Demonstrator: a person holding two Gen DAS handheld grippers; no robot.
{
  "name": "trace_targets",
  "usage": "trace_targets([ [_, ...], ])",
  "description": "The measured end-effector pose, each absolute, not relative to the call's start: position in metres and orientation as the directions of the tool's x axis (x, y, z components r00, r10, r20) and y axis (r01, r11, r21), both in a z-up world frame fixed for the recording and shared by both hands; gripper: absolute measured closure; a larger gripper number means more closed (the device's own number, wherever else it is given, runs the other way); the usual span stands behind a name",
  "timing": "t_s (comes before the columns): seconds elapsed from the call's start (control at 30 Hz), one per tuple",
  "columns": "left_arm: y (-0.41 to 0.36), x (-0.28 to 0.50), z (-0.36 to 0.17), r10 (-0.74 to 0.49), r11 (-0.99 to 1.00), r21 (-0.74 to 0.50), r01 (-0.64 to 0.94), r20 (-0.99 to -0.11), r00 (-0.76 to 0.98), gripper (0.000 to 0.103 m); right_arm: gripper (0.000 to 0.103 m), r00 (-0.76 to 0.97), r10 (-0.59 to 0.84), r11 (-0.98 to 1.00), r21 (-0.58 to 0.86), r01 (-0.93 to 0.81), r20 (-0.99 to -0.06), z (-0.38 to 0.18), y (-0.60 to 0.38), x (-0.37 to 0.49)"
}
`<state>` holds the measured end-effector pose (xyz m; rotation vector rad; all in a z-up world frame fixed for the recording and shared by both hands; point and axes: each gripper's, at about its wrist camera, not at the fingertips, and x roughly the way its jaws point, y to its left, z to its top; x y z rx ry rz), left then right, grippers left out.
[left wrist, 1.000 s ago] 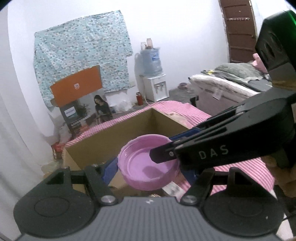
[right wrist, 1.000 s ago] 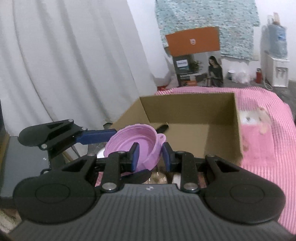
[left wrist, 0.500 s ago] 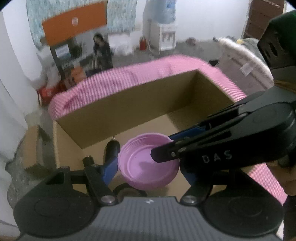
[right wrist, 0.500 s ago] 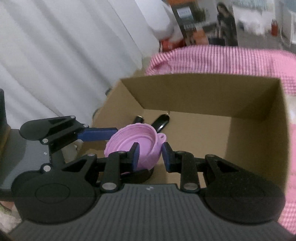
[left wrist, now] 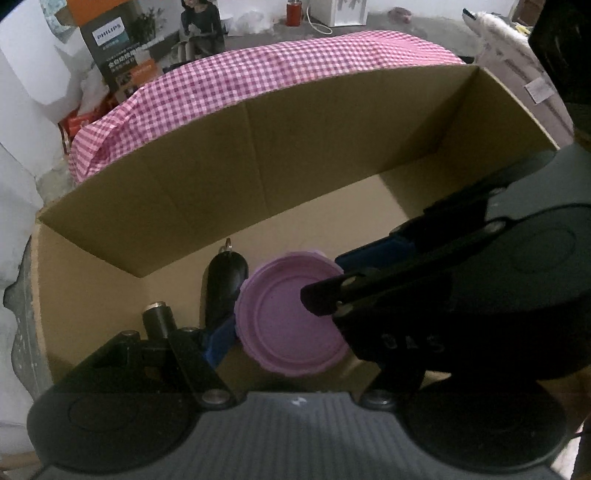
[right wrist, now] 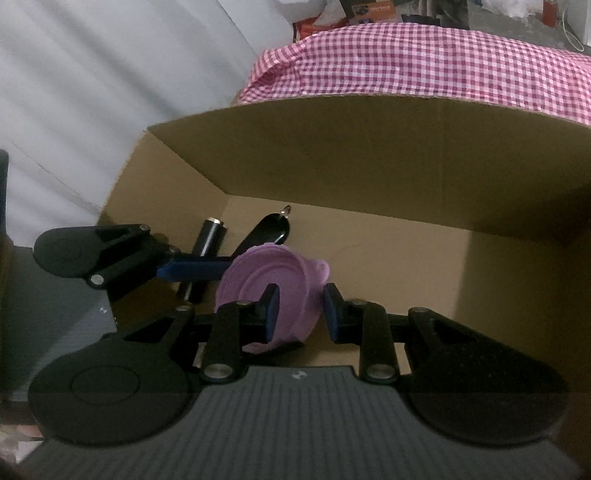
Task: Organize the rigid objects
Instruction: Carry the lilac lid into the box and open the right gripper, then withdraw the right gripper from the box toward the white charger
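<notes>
A big brown cardboard box [left wrist: 332, 155] sits open, with a pink checked cloth [left wrist: 280, 70] behind its far wall. Beyond the cloth stands a carton that says PHILIPS [left wrist: 110, 31]; the smaller writing under it is too tiny to read.

Down inside the box, near its left front corner, the purple lid [left wrist: 291, 317] is held up by both tools. The left gripper [left wrist: 284, 325] is clenched on the lid, one blue finger [left wrist: 218, 343] at its left edge; the other finger is hidden behind the dark right gripper [right wrist: 299, 314]. That one shows the letters DAS, dim and hard to read. Its two blue pads sit on either side of the lid's rim. One pad [right wrist: 271, 314] touches the lid, and the other stands a little apart, so the grasp looks loose.

On the box floor by the left wall lie a black key fob [left wrist: 221, 280] with a small ring and a black tube [right wrist: 207, 243] with a shiny end. The lid and grippers cover their near ends.
</notes>
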<state>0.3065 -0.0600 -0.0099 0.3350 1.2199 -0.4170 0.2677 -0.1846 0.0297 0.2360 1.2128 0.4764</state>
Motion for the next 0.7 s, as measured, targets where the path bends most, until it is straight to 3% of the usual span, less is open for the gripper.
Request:
trace_targets([
  [0.13, -0.059, 0.31, -0.01, -0.128, 0.879, 0.021, 0.477, -0.952, 0.278, 0.028, 0.077, 0.258, 0.476, 0.876, 0.428, -0.221, -0.841, 0.022, -0.184, 0.276],
  [0.23, -0.059, 0.309, -0.007, -0.12, 0.881, 0.033, 0.473, -0.949, 0.291, 0.02, 0.074, 0.259, 0.482, 0.873, 0.436, -0.217, -0.837, 0.022, -0.188, 0.277],
  [0.47, -0.059, 0.293, 0.019, -0.149, 0.877, 0.046, 0.479, -0.921, 0.361, 0.015, 0.053, 0.344, 0.517, 0.856, 0.467, -0.222, -0.784, 0.054, -0.204, 0.261],
  [0.7, -0.048, 0.263, 0.065, -0.186, 0.886, 0.062, 0.46, -0.861, 0.473, 0.014, 0.035, 0.528, 0.549, 0.832, 0.481, -0.275, -0.648, 0.128, -0.238, 0.202],
])
